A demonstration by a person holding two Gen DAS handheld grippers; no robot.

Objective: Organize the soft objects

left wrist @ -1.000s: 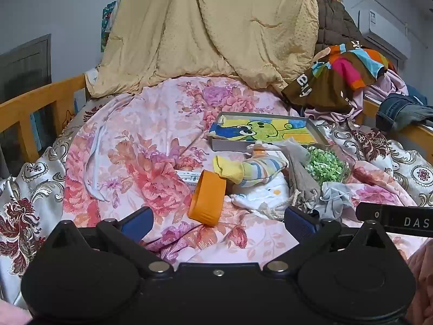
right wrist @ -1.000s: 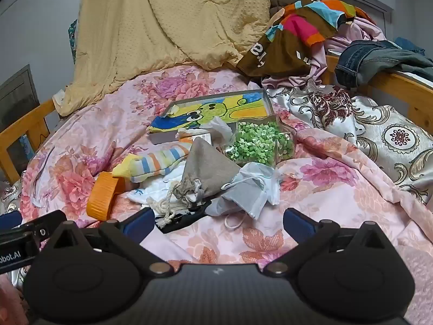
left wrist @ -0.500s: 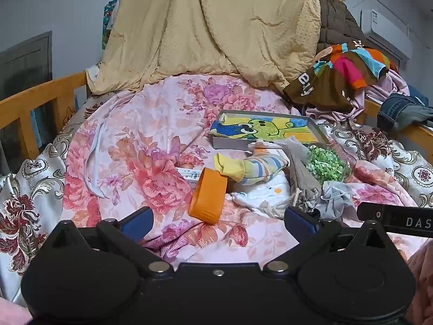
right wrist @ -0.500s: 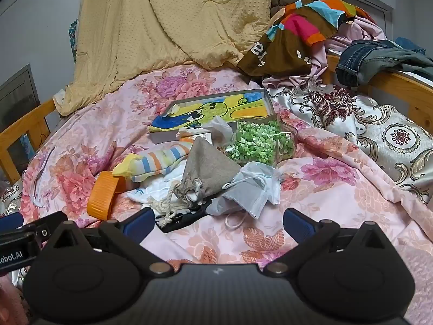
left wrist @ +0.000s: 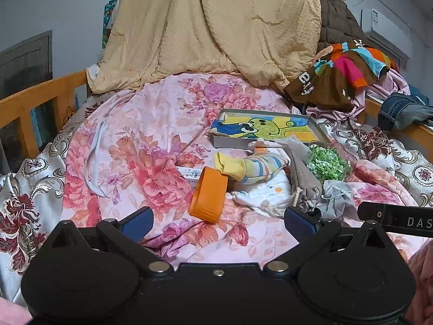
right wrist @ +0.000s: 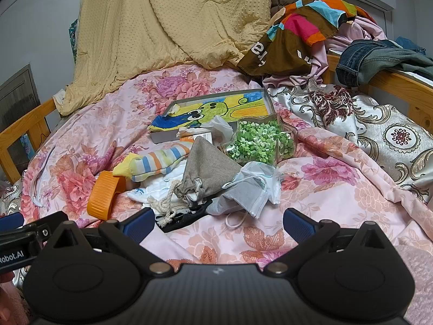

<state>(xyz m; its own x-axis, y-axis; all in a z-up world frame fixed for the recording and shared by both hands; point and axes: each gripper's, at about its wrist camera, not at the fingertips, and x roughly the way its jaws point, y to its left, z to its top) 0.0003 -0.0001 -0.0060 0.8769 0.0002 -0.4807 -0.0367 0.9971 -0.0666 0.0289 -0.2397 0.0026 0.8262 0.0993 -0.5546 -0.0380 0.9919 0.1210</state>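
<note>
Both grippers, left gripper [left wrist: 217, 218] and right gripper [right wrist: 217, 220], hover with jaws spread wide, holding nothing. Striped yellow-cuffed sock [right wrist: 151, 163] lies on pink floral quilt [right wrist: 324, 203], just left of grey drawstring pouch [right wrist: 208, 168]; crumpled grey face mask [right wrist: 243, 192] touches pouch's right; orange plastic ring [left wrist: 208, 195] beside sock's cuff.

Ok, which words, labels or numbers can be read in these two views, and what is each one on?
"DAS": white letters on the right gripper, cut off at the left view's edge.
"Robot.AI": white text on the left gripper, start cut off in the right view.
"ay" or similar: big white letters on the brown shirt, folded, only partly readable.
Small white box: print too small to read.
Air conditioner: sticker too blurred to read.
</note>
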